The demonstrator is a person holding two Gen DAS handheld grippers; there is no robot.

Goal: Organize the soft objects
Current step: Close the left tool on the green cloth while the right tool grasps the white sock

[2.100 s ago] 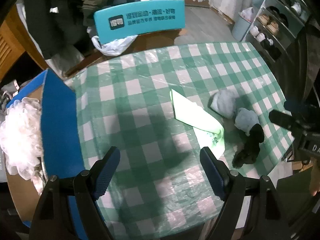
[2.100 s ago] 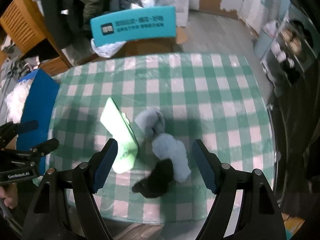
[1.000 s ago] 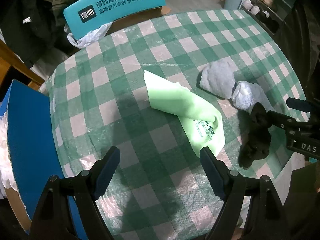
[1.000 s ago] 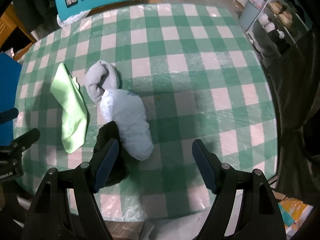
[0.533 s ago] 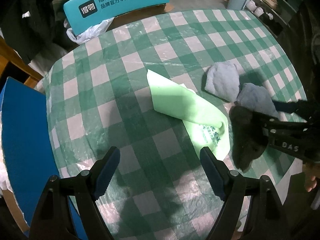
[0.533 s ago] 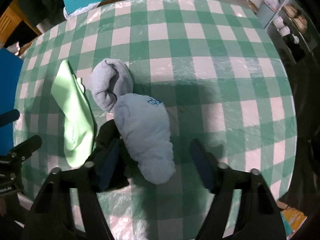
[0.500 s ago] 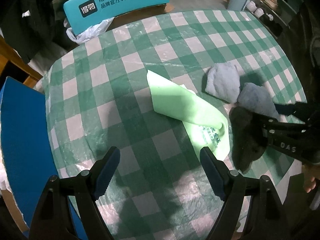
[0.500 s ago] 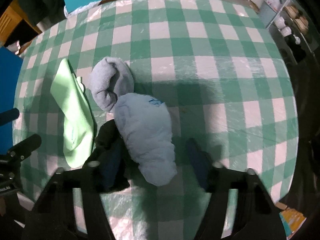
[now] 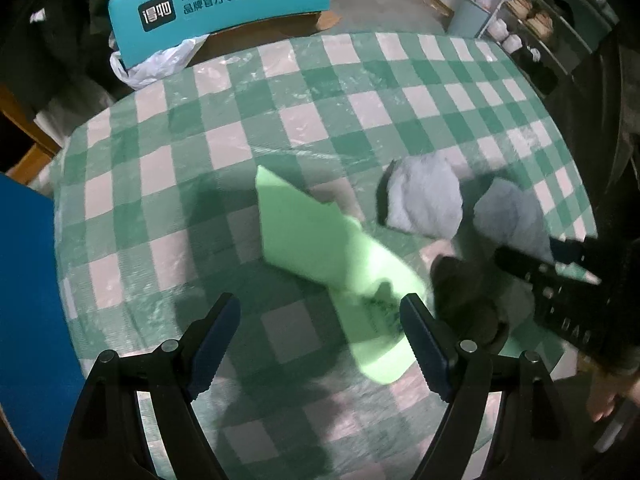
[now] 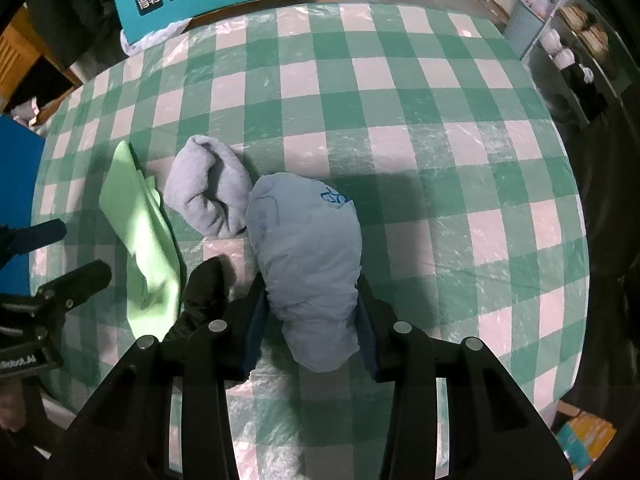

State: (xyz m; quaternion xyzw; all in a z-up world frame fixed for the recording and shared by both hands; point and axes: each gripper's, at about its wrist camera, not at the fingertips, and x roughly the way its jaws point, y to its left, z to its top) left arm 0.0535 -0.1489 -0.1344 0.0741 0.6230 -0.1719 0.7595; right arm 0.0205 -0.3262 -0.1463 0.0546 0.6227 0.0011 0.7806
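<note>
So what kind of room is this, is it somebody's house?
Probably a lived-in room at home, maybe a dining corner. There's a round table with a green-and-white checked tablecloth, a shoe rack by the wall, and dark coats heaped behind a teal chair back.

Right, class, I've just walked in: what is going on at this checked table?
A person holds a gripper in each hand over the checked table. The right gripper is closing around a pale blue bundle. The left gripper hangs open above a green cloth. A grey roll and a black piece lie alongside.
</note>
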